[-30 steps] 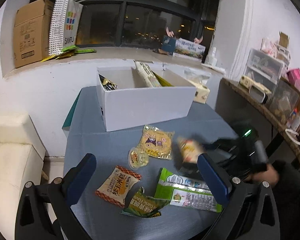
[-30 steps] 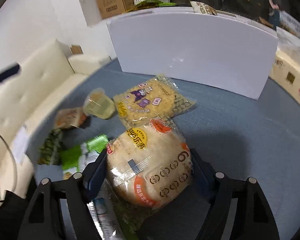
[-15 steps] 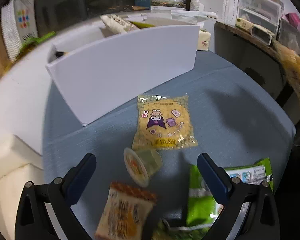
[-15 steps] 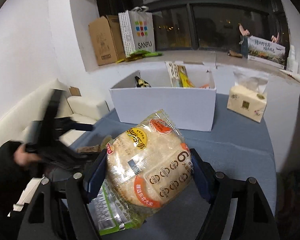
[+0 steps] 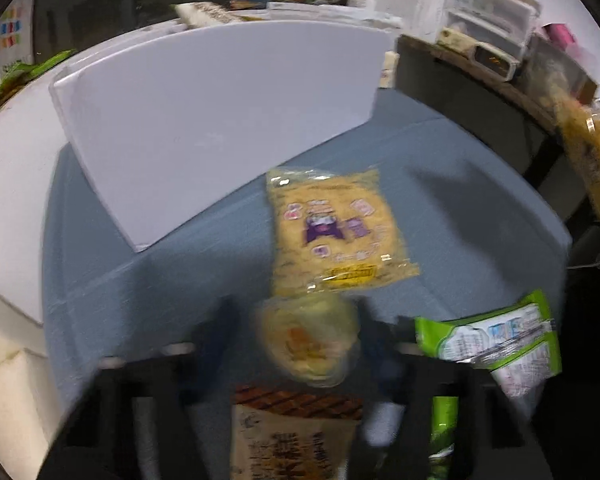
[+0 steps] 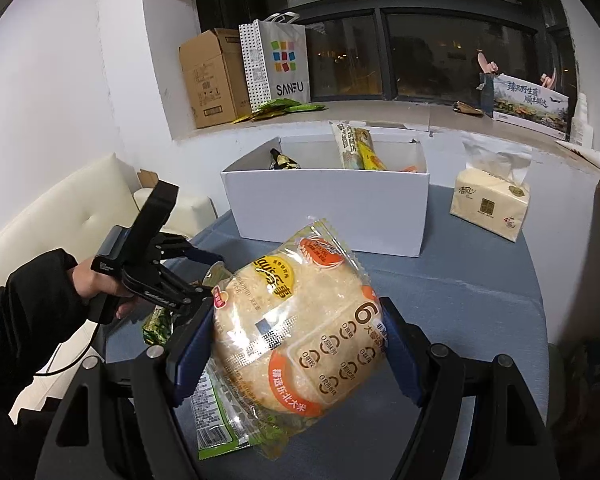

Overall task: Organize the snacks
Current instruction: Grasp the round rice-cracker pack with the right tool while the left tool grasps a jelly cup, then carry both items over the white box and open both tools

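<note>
My right gripper is shut on a round rice-cracker pack and holds it above the blue table. The white box with several snacks in it stands beyond. My left gripper is low over the table, its blurred fingers closing around a small jelly cup; whether they grip it is unclear. It also shows in the right wrist view. A yellow snack bag lies just past the cup, in front of the white box.
An orange-brown snack pack lies under the left gripper. A green packet lies to the right, also below the cracker pack. A tissue pack sits right of the box. A sofa stands left.
My left gripper has dropped toward the table and its fingers have moved in around the jelly cup. My right gripper has lifted the cracker pack up and back.
</note>
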A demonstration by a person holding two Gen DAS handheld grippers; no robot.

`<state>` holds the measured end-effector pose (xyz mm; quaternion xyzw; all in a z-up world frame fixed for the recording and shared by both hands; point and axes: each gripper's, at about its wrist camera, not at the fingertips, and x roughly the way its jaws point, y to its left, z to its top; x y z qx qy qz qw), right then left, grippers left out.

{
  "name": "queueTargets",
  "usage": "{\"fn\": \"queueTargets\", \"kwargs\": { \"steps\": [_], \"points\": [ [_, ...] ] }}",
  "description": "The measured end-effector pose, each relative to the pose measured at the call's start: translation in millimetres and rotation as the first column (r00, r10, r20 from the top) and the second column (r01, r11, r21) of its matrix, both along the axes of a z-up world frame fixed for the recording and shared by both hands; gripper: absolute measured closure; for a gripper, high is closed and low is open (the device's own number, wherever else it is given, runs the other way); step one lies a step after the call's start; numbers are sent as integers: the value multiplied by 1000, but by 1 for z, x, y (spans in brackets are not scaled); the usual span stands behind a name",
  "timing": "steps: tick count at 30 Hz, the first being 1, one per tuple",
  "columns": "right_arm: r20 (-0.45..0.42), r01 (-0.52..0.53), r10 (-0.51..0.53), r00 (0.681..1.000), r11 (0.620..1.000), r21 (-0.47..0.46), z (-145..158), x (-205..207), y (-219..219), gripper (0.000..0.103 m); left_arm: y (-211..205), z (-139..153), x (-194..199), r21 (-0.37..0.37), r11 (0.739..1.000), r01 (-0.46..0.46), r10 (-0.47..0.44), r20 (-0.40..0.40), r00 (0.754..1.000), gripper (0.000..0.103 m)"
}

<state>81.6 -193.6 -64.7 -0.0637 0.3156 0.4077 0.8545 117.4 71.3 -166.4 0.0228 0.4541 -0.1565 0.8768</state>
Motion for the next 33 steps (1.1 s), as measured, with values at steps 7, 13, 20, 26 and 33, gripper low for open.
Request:
{"fn": "queueTargets", "kwargs": {
  "steps": [7, 13, 20, 26, 33],
  "points": [
    [-3, 0, 0, 1000, 1000, -1, -1, -1, -1, 22, 0, 30, -27, -49, 998, -31, 36, 101, 994, 52],
    [5, 9, -9, 1000, 1000, 10, 1, 1, -1, 22, 1, 86, -61, -148, 987, -69, 107, 264, 959, 52],
    [28, 22, -24, 999, 998, 63, 28, 29, 7, 22, 4, 159, -43, -206, 974, -95, 169, 381, 909, 52],
    [30, 31, -35, 999, 993, 118, 62, 88, 34, 22, 21, 192, 34, -233, 952, -201, 277, 366, 889, 52],
    [-15, 90, -89, 996, 990, 107, 77, 175, 73, 22, 36, 185, 108, -178, 925, -337, 377, 306, 874, 52]
  ]
}}
